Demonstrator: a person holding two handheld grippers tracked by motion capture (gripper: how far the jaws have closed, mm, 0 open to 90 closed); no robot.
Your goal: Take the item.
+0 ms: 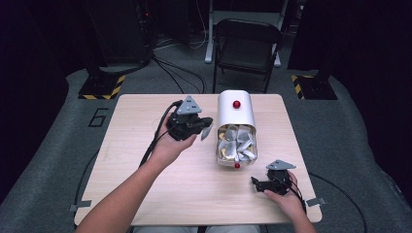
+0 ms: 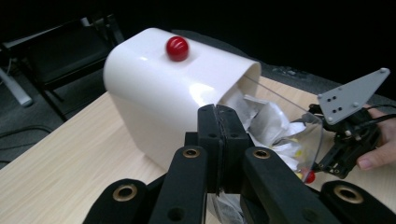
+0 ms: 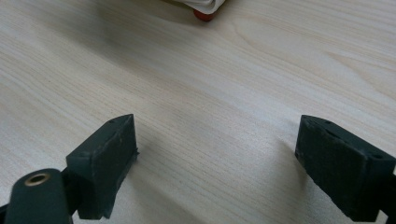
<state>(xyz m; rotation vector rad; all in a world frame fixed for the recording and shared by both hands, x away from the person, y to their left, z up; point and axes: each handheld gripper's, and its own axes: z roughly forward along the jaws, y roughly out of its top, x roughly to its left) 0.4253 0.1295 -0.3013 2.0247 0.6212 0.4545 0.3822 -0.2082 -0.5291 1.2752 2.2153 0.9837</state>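
A white rounded bin lies on its side on the wooden table, a red knob on top. Its clear open end holds several crumpled silver packets. My left gripper hovers just left of that opening, shut on a silver packet that hangs from its tips. My right gripper rests low over the table near the front right, open, with bare wood between its fingers. It also appears in the left gripper view as the right gripper. A second red knob sits at the bin's near end.
A black folding chair stands beyond the table's far edge. Cables and yellow-black striped bases lie on the grey floor. Bare tabletop stretches to the left and front of the bin.
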